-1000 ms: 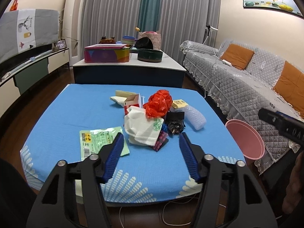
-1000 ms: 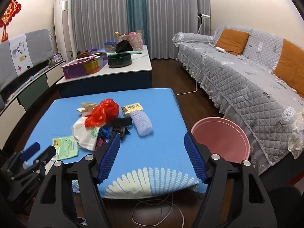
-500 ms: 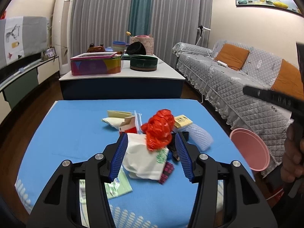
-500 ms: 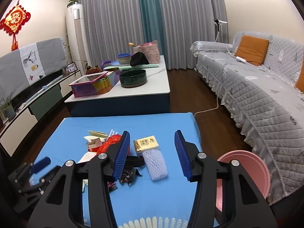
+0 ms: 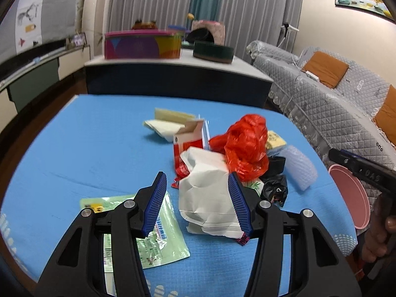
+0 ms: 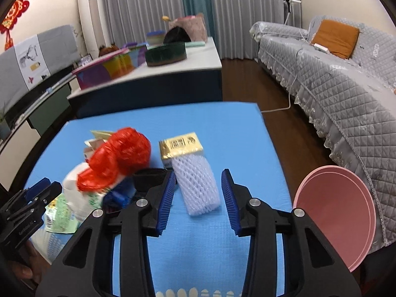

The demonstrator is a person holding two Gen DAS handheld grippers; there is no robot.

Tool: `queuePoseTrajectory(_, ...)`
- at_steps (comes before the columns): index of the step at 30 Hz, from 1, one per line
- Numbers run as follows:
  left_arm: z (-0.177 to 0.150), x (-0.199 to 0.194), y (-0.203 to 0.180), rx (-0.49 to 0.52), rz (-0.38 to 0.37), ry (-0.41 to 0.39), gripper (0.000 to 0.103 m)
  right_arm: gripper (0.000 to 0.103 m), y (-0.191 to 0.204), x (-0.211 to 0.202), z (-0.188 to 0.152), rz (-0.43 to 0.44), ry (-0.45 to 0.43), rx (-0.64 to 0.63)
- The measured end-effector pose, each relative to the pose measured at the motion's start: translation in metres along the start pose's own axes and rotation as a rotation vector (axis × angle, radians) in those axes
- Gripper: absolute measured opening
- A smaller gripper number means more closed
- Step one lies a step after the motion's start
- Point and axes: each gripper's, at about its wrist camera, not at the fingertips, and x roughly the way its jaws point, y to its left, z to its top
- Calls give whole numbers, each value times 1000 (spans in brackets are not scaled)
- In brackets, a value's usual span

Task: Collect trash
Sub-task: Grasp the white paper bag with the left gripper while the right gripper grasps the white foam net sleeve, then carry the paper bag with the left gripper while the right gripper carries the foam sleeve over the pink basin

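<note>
Little readable text. Left gripper point(image 6: 29, 205), seen from the right wrist: small pale lettering along its black body, reads roughly "GenRobot.AI", partly blurred. Right gripper point(image 5: 366, 170), seen from the left wrist: embossed characters on its black side, upside down, not legible. Green packet point(image 5: 151, 237): blue and dark print, a barcode strip along one edge, too blurred to read. Yellow packet point(image 6: 180, 146): a printed block and barcode, illegible. White bag point(image 5: 210, 193): green print, unreadable.
</note>
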Motion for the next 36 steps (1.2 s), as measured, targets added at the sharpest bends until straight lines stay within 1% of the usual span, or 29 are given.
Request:
queuePoseTrajectory(4,-3,12,1,-14,-33,28,51,47,-1,31,-6,-13,70,-1)
queuePoseTrajectory(7,-4,16,3,-31,-46,40,51,47,1,44,-9,-19,97,-7)
queuePoseTrajectory(9,-4,19,6,-39,-54,46,45,48,1,48,-10,-22,109,-11)
queuePoseTrajectory(10,-4,20,6,-39,-59,50,39,47,2,50,-10,-19,114,-11)
queuePoseTrajectory(12,-4,19,5,-36,-68,50,33,45,4,50,-10,-15,117,-15)
queuePoseTrajectory(13,-4,19,4,-31,-72,50,27,40,5,50,-10,-12,116,-17)
queuePoseTrajectory(14,-3,18,2,-25,-79,52,24,31,6,49,-10,-7,114,-21)
queuePoseTrajectory(15,-3,17,1,-17,-83,51,22,28,7,49,-9,-3,113,-24)
queuePoseTrajectory(17,-2,13,-3,-4,-89,44,18,16,9,46,-8,5,109,-28)
queuePoseTrajectory(19,-1,9,-5,5,-93,33,16,14,10,41,-7,8,98,-29)
queuePoseTrajectory(23,2,-5,-10,22,-96,-5,13,13,12,24,-3,14,60,-30)
queuePoseTrajectory(27,4,-22,-17,50,-83,-51,12,13,11,4,-1,13,23,-27)
queuePoseTrajectory(30,5,-32,-20,58,-74,-69,12,13,9,-13,0,11,-6,-21)
queuePoseTrajectory(36,8,-58,-34,103,-27,-146,12,13,2,-44,0,-14,-62,-19)
